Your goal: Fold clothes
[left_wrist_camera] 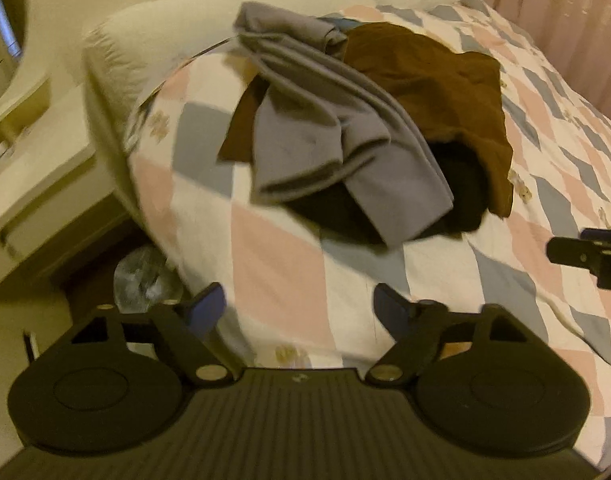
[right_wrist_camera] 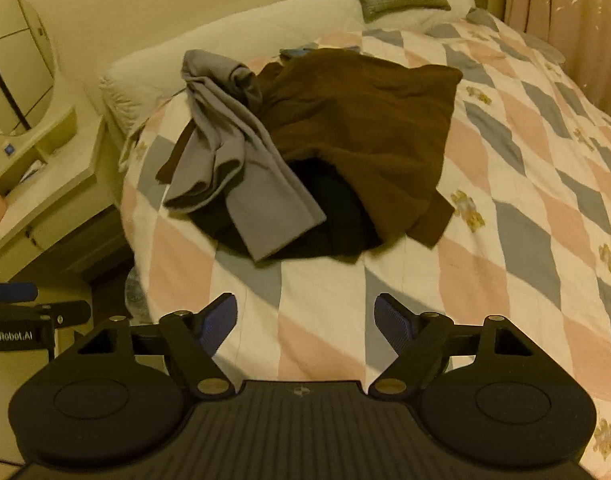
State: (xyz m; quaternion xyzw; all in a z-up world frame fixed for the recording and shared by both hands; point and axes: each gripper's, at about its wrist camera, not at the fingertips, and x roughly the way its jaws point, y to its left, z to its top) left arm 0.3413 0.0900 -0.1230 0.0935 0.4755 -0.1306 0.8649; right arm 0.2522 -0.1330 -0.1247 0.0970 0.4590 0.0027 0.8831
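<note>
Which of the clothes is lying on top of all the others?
The grey garment. It drapes over the brown garment and the black garment underneath the pile.

Both wrist views are aimed forward and down over spread blue fingertips at the quilted bed (left_wrist_camera: 289,264) (right_wrist_camera: 505,184). The clothes pile (left_wrist_camera: 345,128) (right_wrist_camera: 313,152) is shared, seen from nearby, the left view set further left.

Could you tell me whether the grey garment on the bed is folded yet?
Not folded. The grey garment lies crumpled in loose ridges, draped across the brown garment and a black one.
</note>
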